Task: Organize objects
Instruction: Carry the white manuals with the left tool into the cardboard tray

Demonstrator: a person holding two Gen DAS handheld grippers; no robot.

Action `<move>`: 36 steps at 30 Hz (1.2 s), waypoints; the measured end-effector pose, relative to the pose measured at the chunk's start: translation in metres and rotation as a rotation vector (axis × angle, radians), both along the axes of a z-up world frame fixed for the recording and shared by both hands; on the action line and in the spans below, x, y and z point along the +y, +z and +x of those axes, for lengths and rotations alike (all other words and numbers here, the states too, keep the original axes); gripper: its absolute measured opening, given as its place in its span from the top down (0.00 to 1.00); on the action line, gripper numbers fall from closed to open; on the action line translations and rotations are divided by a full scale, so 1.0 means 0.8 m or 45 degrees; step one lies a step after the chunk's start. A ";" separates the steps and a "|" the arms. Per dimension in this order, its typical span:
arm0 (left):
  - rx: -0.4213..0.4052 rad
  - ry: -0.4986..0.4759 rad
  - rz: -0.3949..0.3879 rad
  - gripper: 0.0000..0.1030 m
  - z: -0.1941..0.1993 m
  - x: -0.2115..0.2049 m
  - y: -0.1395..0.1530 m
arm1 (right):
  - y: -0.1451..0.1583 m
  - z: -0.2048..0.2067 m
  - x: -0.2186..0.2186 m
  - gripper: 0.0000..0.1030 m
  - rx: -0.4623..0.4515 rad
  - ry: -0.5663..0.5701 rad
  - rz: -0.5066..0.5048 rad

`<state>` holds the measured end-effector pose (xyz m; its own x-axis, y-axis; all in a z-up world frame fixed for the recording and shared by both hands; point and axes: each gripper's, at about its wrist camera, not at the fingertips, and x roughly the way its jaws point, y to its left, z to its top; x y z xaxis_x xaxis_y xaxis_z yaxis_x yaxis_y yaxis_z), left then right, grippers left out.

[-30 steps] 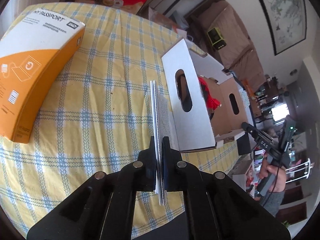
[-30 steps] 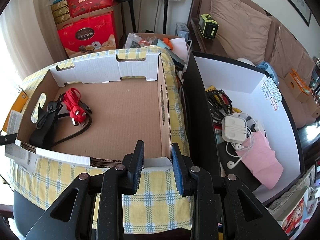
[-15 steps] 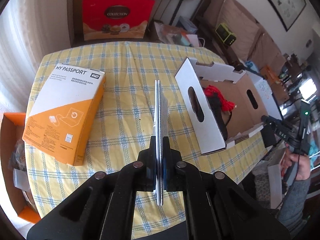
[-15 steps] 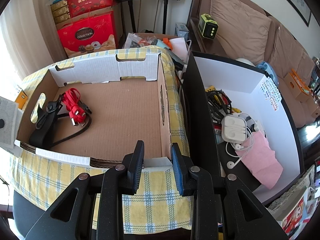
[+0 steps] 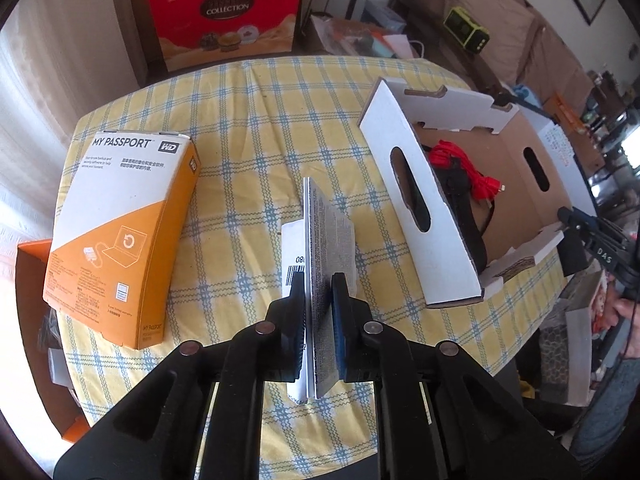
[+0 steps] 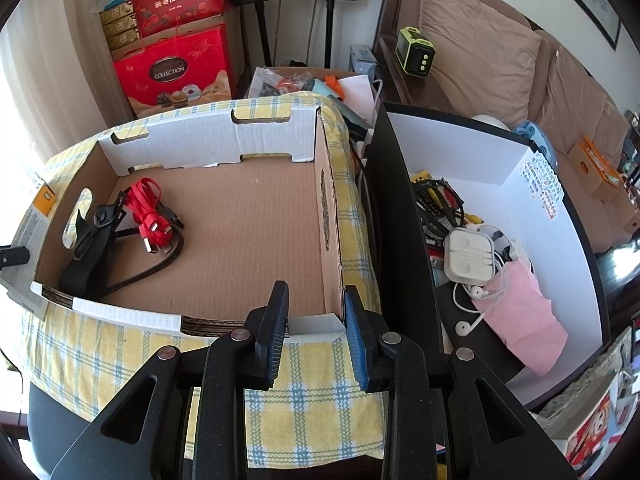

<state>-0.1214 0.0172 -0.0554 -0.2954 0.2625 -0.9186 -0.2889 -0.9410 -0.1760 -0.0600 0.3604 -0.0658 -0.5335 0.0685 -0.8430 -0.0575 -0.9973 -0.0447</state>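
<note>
1. holding a thin stack of printed leaflets (image 5: 326, 264) edge-on, the left gripper (image 5: 318, 300) has its jaws closed down to a narrow slit on the paper. the sheets stand upright above the checked tablecloth (image 5: 248, 184), between the orange hard-drive box (image 5: 116, 232) at 9 o'clock and the cardboard tray (image 5: 520, 184) at 2 o'clock.
2. the stack looks like several loose sheets: one barcoded sheet (image 5: 294, 256) fans out to the left of the rest. if the pinch is light, that sheet could slide free and drop on the cloth.
3. the tray's tall white end wall (image 5: 416, 208) stands between the leaflets and the tray floor. a low swing toward 2 o'clock would likely catch the paper on that wall and bend it, or shove the light tray along the cloth.
4. the red cable (image 6: 148, 216) and black strap (image 6: 88, 252) lie at the tray's near-left end, so paper dropped there would land crooked on top of them.
5. the right gripper (image 6: 314, 332) holds nothing, its jaws apart on either side of the tray's front corner (image 6: 316, 324); whether they touch it i cannot tell. a nudge there could shift the tray.
</note>
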 end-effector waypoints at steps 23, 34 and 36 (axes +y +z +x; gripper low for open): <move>0.196 -0.019 0.267 0.98 0.006 0.009 0.112 | 0.000 0.000 -0.002 0.72 0.000 0.000 -0.003; 0.156 -0.042 0.363 0.98 0.005 0.036 0.111 | 0.000 0.000 -0.003 0.72 -0.001 0.004 -0.010; 0.149 -0.052 0.389 0.98 0.004 0.054 0.110 | 0.000 0.000 -0.004 0.72 -0.001 0.004 -0.009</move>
<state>-0.1181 0.0602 0.0328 -0.3777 0.5346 -0.7560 -0.3601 -0.8370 -0.4120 -0.0597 0.3575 -0.0661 -0.5330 0.0607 -0.8439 -0.0544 -0.9978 -0.0374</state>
